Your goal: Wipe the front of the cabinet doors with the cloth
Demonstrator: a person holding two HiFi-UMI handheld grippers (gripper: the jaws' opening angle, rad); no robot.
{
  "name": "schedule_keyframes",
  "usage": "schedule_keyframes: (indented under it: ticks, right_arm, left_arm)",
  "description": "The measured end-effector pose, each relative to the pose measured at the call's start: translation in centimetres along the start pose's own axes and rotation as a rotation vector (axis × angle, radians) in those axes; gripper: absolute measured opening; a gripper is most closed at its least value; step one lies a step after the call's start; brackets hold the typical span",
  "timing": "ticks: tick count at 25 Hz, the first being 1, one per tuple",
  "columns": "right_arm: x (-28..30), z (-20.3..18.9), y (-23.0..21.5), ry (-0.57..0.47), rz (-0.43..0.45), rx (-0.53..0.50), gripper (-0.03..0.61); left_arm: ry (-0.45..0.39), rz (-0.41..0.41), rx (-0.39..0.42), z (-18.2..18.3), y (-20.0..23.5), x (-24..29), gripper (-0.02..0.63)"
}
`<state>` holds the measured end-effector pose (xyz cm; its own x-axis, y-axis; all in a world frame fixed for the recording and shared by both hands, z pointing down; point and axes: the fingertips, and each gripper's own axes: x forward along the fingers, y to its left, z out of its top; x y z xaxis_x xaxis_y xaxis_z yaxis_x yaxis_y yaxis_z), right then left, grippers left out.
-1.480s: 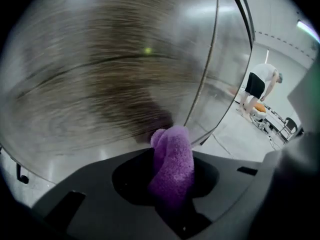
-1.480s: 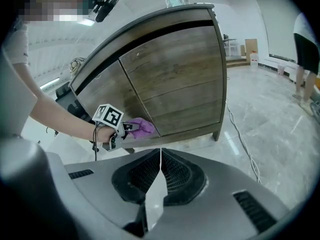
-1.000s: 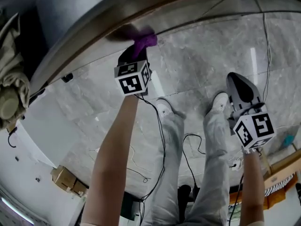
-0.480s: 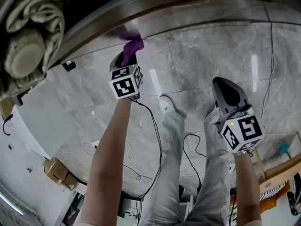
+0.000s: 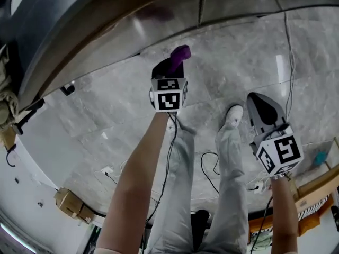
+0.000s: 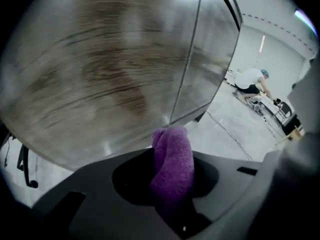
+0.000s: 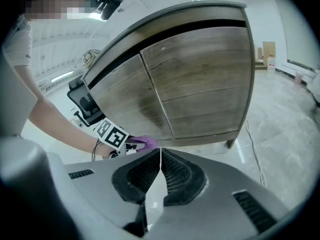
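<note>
A purple cloth (image 6: 172,159) sticks out of my left gripper (image 5: 175,67), which is shut on it. The cloth (image 5: 179,57) is low by the wooden cabinet doors (image 6: 100,69), close to the seam (image 6: 187,59) between the two doors; whether it touches the wood I cannot tell. In the right gripper view the cabinet (image 7: 195,84) stands whole, with the cloth (image 7: 145,142) near the bottom of its left door. My right gripper (image 5: 263,107) hangs apart to the right over the floor, shut with nothing in it, its jaws (image 7: 160,176) meeting in a thin line.
Grey marble floor (image 5: 233,62) with black cables (image 5: 209,168) round the person's legs and white shoes (image 5: 233,112). A cardboard box (image 5: 71,204) lies at lower left. Beige fabric (image 5: 5,107) hangs at the left edge. A person (image 6: 250,81) works far off.
My left gripper with the cloth has slid right along the bottom of the cabinet front and pulled slightly away from it. The right gripper has stayed about where it was.
</note>
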<state>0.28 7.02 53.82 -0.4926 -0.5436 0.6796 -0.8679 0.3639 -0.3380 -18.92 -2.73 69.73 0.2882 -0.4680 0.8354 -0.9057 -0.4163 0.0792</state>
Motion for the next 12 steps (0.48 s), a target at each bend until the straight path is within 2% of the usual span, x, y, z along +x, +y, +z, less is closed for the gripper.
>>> schedule_keyframes:
  ticks: [2,4,7,12]
  right_arm:
    - [-1.2,-1.3,-1.5,-0.012,-0.041,0.048,0.028]
    - [-2.0,-2.6,-2.5,-0.032,-0.072,0.100,0.028]
    - [-2.7,-5.4,-3.2,-0.047,-0.114,0.165,0.028]
    - [-3.4,-9.1,-3.0,-0.044,-0.170,0.222,0.028]
  left_arm:
    - [-0.005,-0.034,0.016,1.5,-2.3,2.2,0.103]
    - [-0.016,-0.034,-0.002,2.8,-3.1,4.3,0.103]
    - [-0.018,-0.004,-0.006,4.0,-2.4,6.9,0.103]
    - [0.000,0.027,-0.042,3.5,0.3,8.4,0.103]
